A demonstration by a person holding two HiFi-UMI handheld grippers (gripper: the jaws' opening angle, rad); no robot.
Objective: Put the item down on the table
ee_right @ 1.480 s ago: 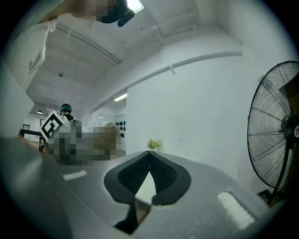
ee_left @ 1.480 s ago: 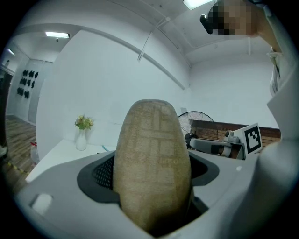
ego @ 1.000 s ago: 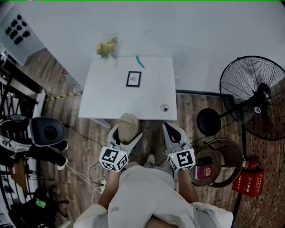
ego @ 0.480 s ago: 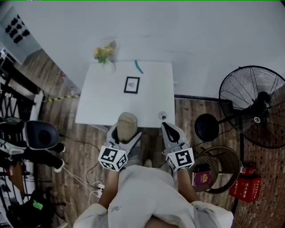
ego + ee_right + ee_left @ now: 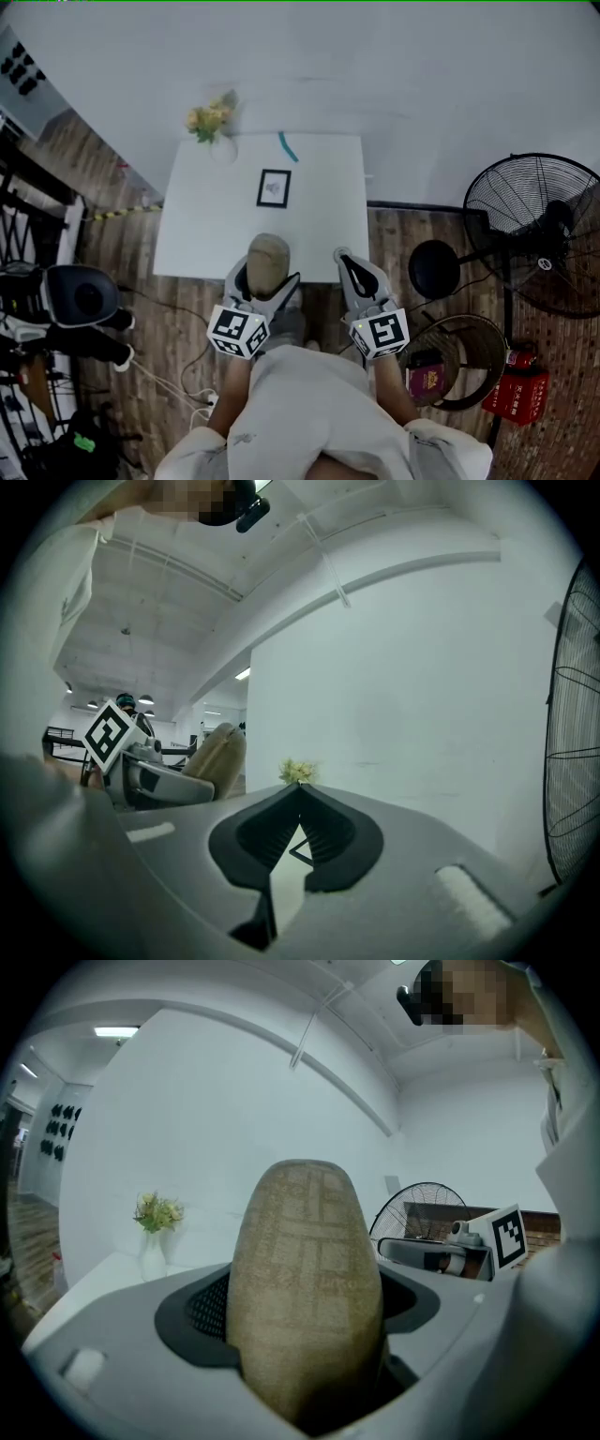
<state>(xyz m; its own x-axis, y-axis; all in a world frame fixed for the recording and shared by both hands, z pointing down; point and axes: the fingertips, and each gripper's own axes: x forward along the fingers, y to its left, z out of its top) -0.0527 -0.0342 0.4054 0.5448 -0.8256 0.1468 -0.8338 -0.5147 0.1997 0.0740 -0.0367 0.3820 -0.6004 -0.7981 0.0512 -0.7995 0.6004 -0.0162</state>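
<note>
The left gripper (image 5: 266, 284) is clamping the tan, woven-looking item (image 5: 268, 262) between its jaws. The item is standing up out of them with its rounded end pointing away from the person, filling the middle of the left gripper view. In the head view it is sitting just left of centre, overlapping the near edge of the white table (image 5: 220, 230), though I cannot tell whether it is touching the top. The right gripper (image 5: 344, 260) is sitting beside it to the right with its jaws drawn together at the tips and nothing between them, those tips reaching the table's near right corner. Further up the table a small framed picture (image 5: 273, 188) is lying near the middle, a vase of flowers (image 5: 214, 127) is standing at the far left corner, and a teal strip (image 5: 288, 146) is lying by the far edge. A fan (image 5: 537, 234) is standing on the wooden floor at the right of the frame. Compared with a second ago, the table is taking up a place closer to the grippers. Then the item was hanging below the table's near edge, over the floor, and the right gripper's tips were short of the table too. The hold on the item is looking the same.
</note>
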